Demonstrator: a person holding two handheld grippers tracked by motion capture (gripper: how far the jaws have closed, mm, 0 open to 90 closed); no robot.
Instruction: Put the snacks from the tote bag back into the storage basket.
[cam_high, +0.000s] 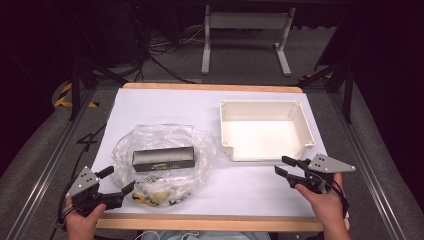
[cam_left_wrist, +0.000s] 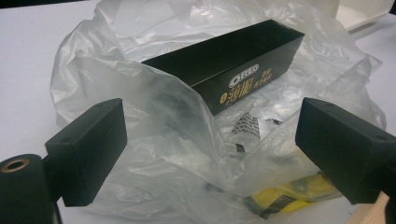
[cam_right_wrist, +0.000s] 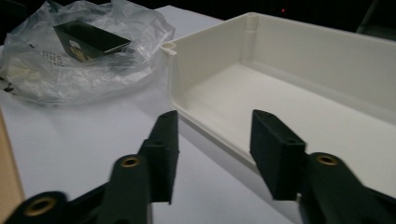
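**A:** Where does the black box (cam_high: 163, 159) lie for you?

**B:** It lies lengthwise in the crumpled clear plastic bag (cam_high: 162, 145), left of the table's middle. In the left gripper view the box (cam_left_wrist: 231, 65) sits ahead of your jaws and a little up-table, half wrapped in the bag (cam_left_wrist: 154, 135), with its printed long side facing you. A yellow packet (cam_left_wrist: 292, 191) lies in the bag nearer to you, low between the jaws.

**A:** And my left gripper (cam_high: 114, 181)?

**B:** Your left gripper sits at the near left corner of the white sheet (cam_high: 165, 107), its tips just at the bag's near edge. Its jaws stand wide apart. The bag's film bulges up into the gap between them, but I cannot tell whether either pad touches it. Nothing is gripped.

**A:** The right one?

**B:** Your right gripper (cam_high: 286, 167) hovers near the front right, just beside the near wall of the white tray (cam_high: 305, 130), well apart from the box. In the right gripper view its jaws are parted with a clear gap, the tray's near wall (cam_right_wrist: 210, 126) showing between them. They hold nothing.
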